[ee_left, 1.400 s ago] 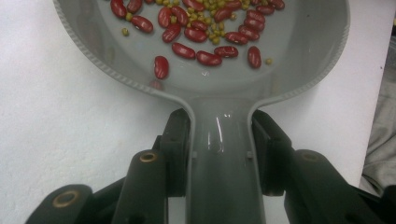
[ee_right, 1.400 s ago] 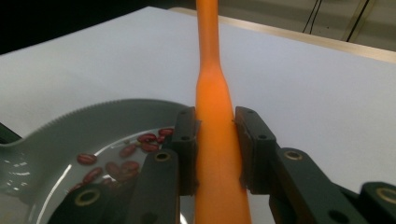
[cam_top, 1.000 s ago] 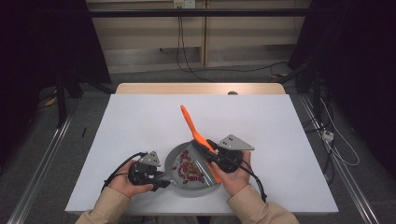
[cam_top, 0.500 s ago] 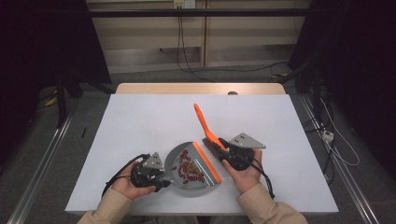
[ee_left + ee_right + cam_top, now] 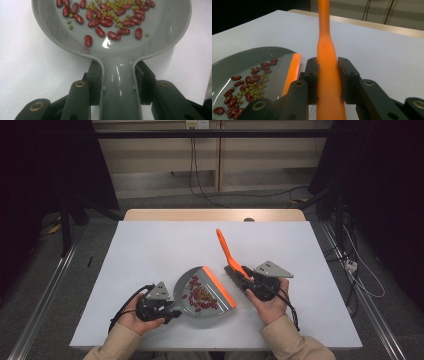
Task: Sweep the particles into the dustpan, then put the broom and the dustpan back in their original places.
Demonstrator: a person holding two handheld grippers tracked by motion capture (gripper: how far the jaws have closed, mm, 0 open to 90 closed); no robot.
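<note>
Sweeping appears complete: the left gripper (image 5: 167, 312) is clamping the handle of the grey plastic dustpan (image 5: 192, 282) with red and green beans (image 5: 201, 294), resting on the white table (image 5: 150, 250), while the right gripper (image 5: 248, 281) is gripping the orange-handled brush (image 5: 227, 251) just beside its lip; next, likely lifting the dustpan level

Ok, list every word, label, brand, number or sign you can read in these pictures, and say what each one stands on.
None: no readable text stands on anything.
Dustpan: plain grey, no brand or label to be seen.
Brush: plain orange handle, no marking.
Left gripper and right gripper: black fingers, no lettering.
Table: bare white top.
Wall socket at the back: too small and blurred to tell any marking.
</note>
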